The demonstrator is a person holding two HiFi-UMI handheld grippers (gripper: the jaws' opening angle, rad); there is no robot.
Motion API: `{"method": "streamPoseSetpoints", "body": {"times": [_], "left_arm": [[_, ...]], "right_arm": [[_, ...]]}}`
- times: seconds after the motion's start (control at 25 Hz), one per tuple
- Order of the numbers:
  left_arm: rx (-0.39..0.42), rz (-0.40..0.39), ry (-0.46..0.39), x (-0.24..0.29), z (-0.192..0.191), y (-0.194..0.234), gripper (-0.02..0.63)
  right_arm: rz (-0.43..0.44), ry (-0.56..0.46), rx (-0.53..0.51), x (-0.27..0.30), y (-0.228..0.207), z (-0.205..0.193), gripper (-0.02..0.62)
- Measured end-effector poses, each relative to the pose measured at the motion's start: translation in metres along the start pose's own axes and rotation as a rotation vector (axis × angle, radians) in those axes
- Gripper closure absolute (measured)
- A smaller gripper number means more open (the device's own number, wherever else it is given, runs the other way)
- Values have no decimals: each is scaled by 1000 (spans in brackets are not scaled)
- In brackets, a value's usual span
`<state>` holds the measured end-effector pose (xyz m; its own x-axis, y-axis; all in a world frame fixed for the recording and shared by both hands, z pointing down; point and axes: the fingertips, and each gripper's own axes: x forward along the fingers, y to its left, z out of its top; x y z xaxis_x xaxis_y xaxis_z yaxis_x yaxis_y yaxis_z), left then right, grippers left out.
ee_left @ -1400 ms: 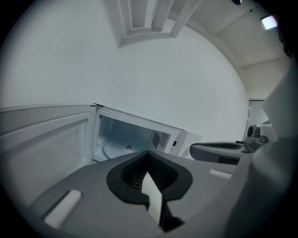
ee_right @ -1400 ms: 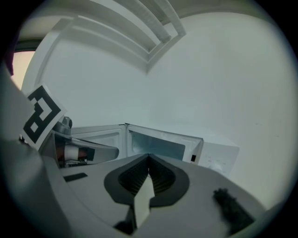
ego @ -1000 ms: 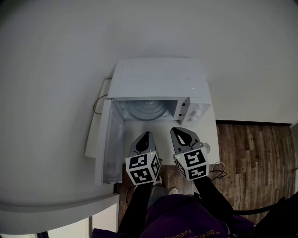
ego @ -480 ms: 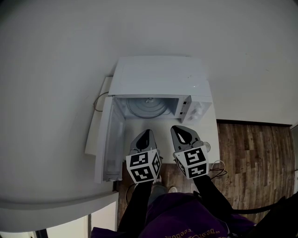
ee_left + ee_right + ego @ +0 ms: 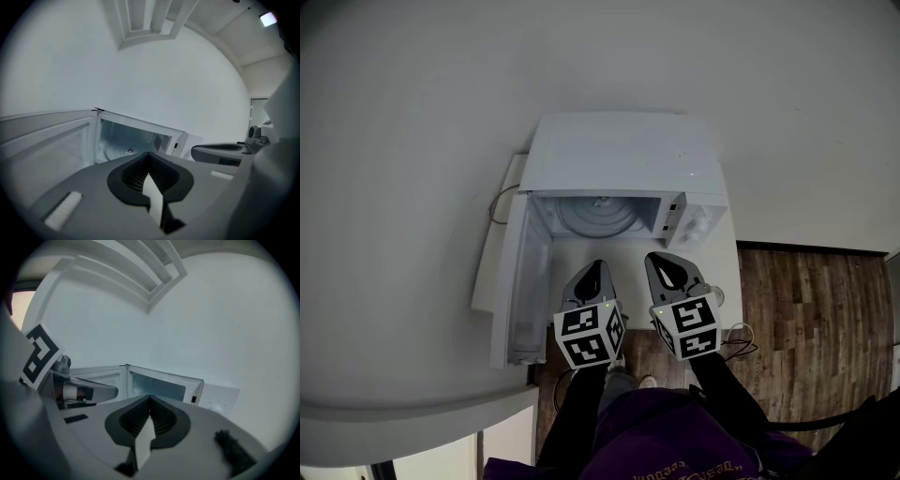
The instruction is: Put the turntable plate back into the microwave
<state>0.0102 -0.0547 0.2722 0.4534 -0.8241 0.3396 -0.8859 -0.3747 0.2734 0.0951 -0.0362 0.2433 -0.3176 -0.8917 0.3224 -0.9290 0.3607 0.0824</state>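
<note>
Jaws pressed together, empty, on left gripper and right gripper over table front edge. Plate apparently seated in microwave; confirm centring, then swing door shut gently.

Soft, even, rather dim light fills all 3 views, with no hard shadows. The head view bends strongly at its edges, curving the wall and the wooden floor. Both gripper views have a cool grey-blue cast, a round black vignette and a blurred foreground. A ceiling lamp glares at the left gripper view's upper right. The microwave interior looks pale.
</note>
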Motion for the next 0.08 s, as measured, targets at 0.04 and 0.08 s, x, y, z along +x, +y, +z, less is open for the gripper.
{"method": "streamPoseSetpoints", "body": {"times": [0.04, 0.08], "left_arm": [[0, 0, 0, 0, 0, 0, 598], [0, 0, -1, -1, 0, 1, 598]], "right_arm": [[-1, 1, 0, 0, 0, 0, 586], [-2, 1, 0, 0, 0, 0, 586]]}}
